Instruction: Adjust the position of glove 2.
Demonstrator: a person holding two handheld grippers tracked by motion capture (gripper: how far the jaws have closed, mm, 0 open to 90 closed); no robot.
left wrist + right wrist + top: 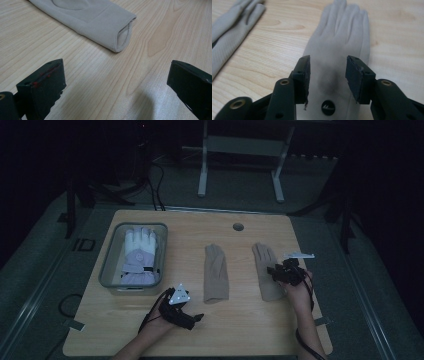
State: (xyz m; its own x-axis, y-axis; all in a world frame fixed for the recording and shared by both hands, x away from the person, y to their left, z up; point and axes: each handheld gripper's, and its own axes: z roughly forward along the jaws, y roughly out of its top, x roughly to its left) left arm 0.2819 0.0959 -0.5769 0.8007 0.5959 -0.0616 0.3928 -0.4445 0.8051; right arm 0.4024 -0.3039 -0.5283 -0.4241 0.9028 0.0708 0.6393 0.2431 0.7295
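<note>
while my right gripper (pixel 327 75) hangs part open over the right beige glove (pixel 342 50) lying flat on the bench (pixel 240 330), and my left gripper (pixel 117 85) rests wide open, i might pinch only thin cloth and let the glove slip.

Round logo badge (pixel 328 107) on beige glove (pixel 342 37), unreadable
</note>
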